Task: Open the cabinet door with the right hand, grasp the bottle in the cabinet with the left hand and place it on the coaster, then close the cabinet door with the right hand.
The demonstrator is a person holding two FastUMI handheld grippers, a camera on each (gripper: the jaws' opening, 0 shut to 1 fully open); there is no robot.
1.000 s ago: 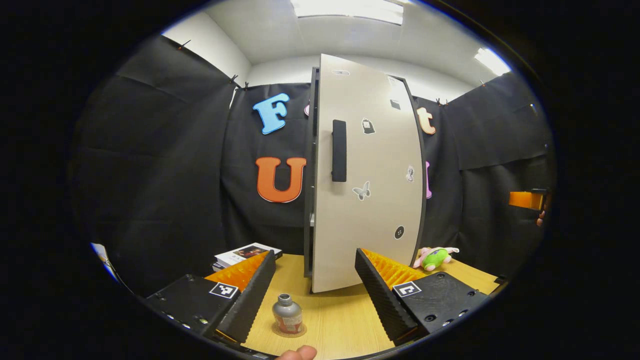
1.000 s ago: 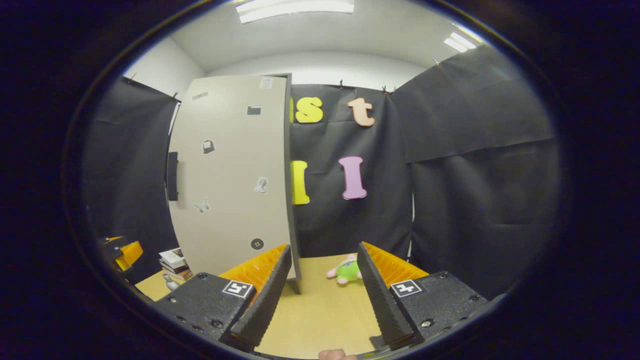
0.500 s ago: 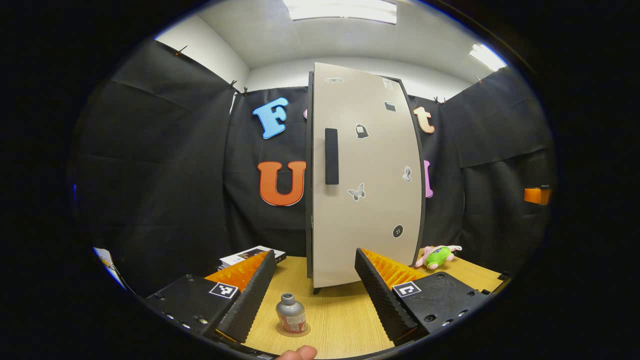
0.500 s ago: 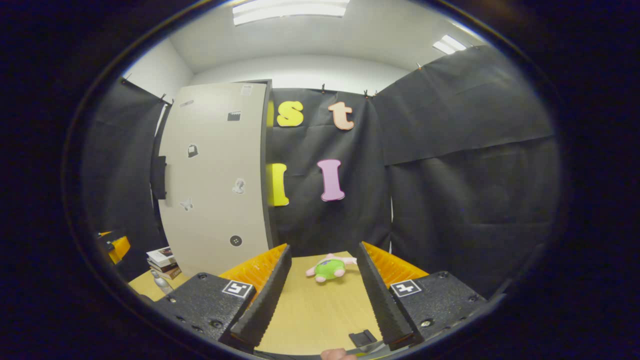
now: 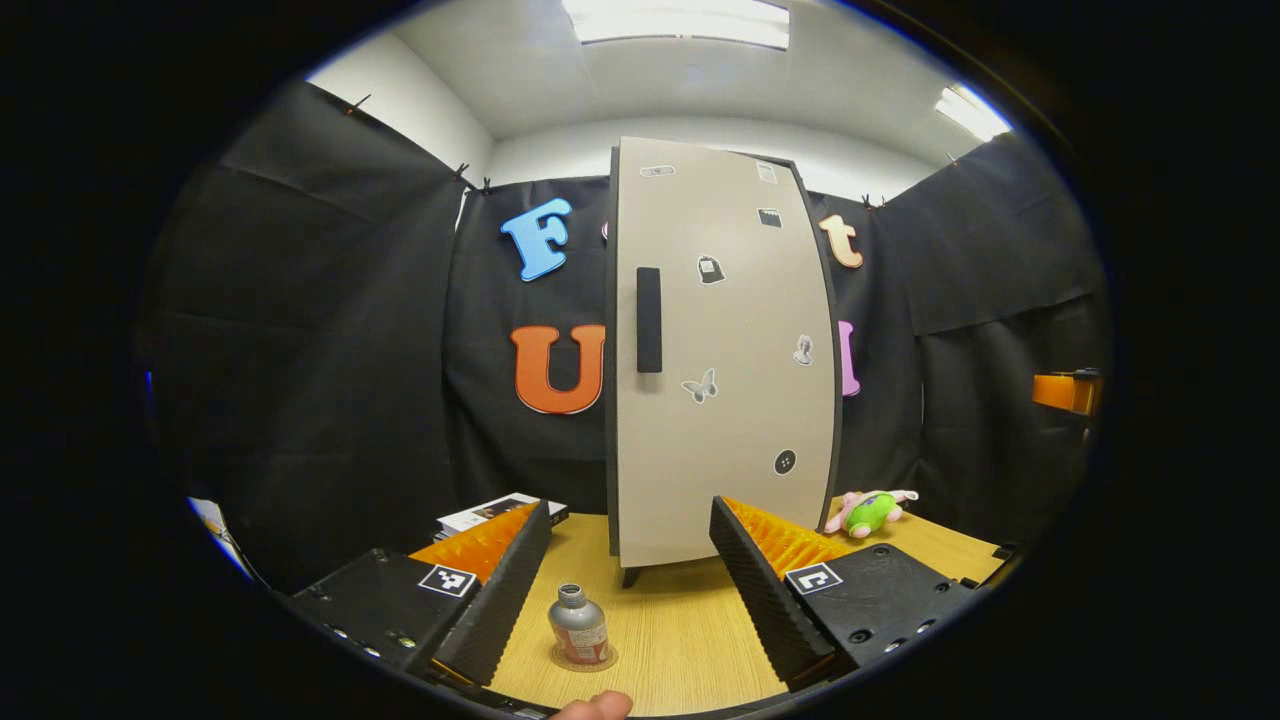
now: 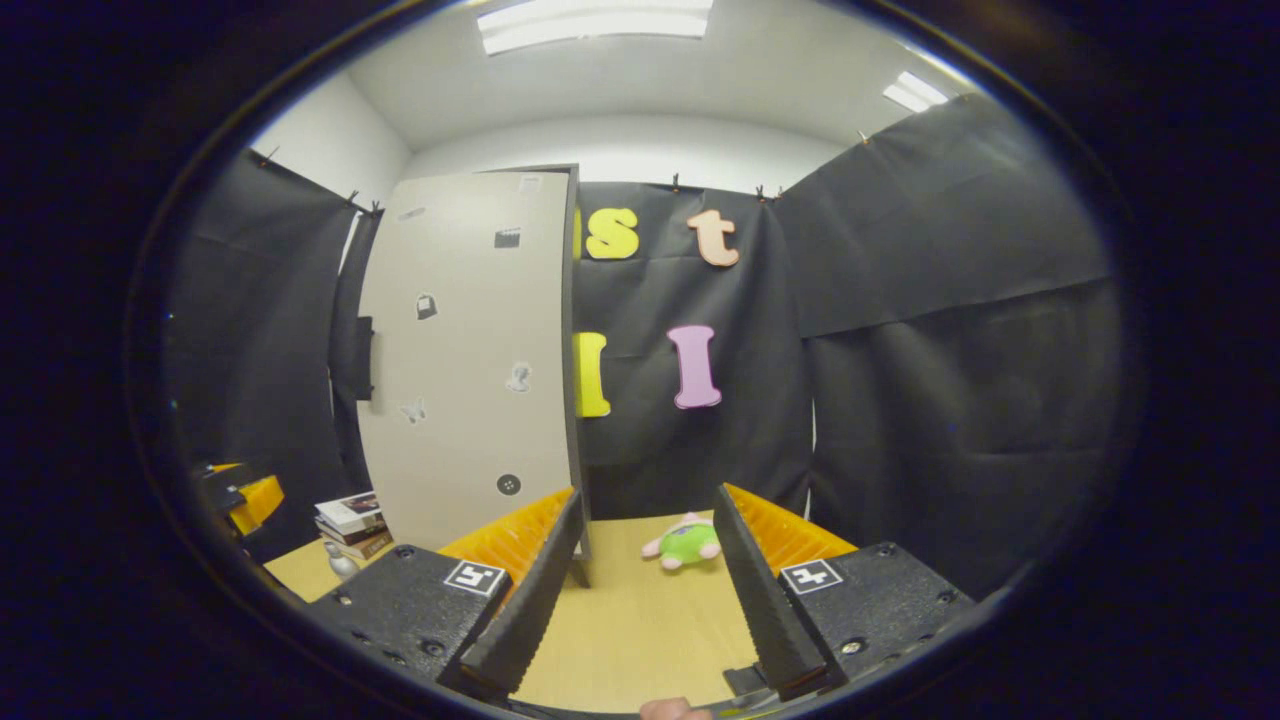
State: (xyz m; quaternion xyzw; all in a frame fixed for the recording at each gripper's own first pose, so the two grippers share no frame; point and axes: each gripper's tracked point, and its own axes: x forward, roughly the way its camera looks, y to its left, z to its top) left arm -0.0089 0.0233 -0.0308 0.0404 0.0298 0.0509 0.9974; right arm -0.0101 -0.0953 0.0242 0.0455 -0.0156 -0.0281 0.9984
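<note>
On the wooden surface (image 5: 680, 640): we see the bottle (image 5: 578, 626) upright on its round coaster (image 5: 584, 657), in front of the cabinet door (image 5: 720, 360).
Bottle looks: small, grey, stubby neck, reddish label.
Handling: we judge it light, rigid, perhaps slick — best gripped at mid-body.
Left tongs (image 5: 630, 575): spread open, empty, bottle between them but untouched.
Right tongs (image 6: 645, 590): open, empty.
Door: looks shut — black handle (image 5: 649, 320) upright near its left edge.
</note>
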